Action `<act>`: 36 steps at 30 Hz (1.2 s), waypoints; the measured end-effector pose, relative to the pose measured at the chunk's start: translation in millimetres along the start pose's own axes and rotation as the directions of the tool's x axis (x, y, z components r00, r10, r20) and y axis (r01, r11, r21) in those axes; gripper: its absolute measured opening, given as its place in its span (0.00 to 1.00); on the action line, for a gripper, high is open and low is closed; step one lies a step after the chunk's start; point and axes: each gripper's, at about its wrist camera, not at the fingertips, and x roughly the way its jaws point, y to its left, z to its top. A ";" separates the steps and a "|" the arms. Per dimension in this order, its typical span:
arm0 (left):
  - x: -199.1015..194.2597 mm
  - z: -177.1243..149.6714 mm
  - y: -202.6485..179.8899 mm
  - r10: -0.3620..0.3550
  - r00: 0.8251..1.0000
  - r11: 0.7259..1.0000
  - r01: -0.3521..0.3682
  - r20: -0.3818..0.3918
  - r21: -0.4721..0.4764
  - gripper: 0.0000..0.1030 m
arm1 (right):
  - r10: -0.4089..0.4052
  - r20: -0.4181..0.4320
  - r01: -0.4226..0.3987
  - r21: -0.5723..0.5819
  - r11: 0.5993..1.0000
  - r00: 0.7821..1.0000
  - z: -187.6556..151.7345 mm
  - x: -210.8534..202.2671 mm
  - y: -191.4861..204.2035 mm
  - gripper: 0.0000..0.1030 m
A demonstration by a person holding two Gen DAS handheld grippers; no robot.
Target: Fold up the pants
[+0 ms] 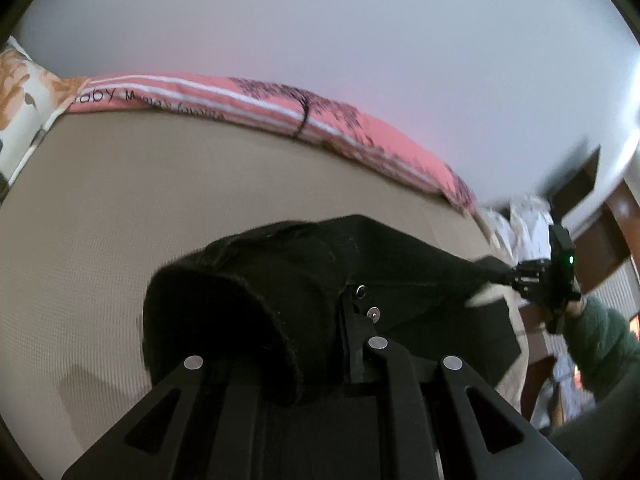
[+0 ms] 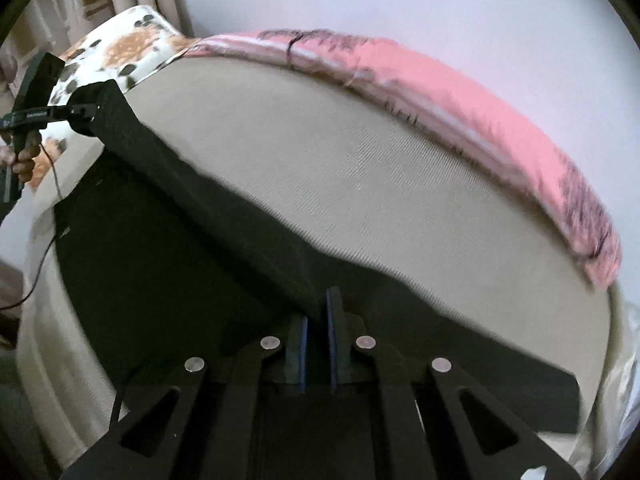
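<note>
Black pants are stretched between my two grippers above a beige bed. My left gripper is shut on one end of the pants, whose cloth bunches over its left finger. In the right wrist view the pants run as a taut band from my right gripper, shut on the cloth, up to the left gripper at far left. The right gripper also shows at the right of the left wrist view, pinching the pants' other end.
A pink printed pillow lies along the bed's far edge, also seen in the right wrist view. A floral pillow sits at the left end. A plain pale wall rises behind. Wooden furniture stands at right.
</note>
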 end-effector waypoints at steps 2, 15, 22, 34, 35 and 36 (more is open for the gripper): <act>-6.0 -15.6 -3.5 0.000 1.000 1.000 0.000 -0.027 0.012 0.14 | 0.019 -0.001 -0.019 0.018 1.000 1.000 -17.2 -5.8 6.7 0.05; 7.2 -106.3 -5.4 0.187 0.942 0.980 -0.159 -0.280 0.120 0.27 | 0.101 -0.095 -0.090 0.113 0.990 0.990 -92.1 22.5 46.4 0.05; -18.0 -117.3 -10.8 0.329 0.914 0.943 -0.308 -0.237 0.125 0.60 | 0.052 -0.111 -0.038 0.119 0.992 0.992 -102.8 38.8 58.2 0.11; -49.7 -162.2 5.1 0.481 0.849 0.863 -0.502 -0.217 -0.051 0.70 | 0.010 -0.023 -0.004 0.228 0.974 1.000 -117.8 0.9 65.9 0.40; -56.0 -164.4 4.8 0.470 0.860 0.864 -0.494 -0.198 -0.093 0.70 | 0.010 -0.005 -0.009 0.246 0.969 1.000 -121.8 -6.2 66.2 0.40; -62.8 -167.0 4.0 0.455 0.873 0.867 -0.479 -0.176 -0.136 0.70 | 0.012 0.006 -0.013 0.258 0.966 1.000 -124.2 -11.8 65.7 0.40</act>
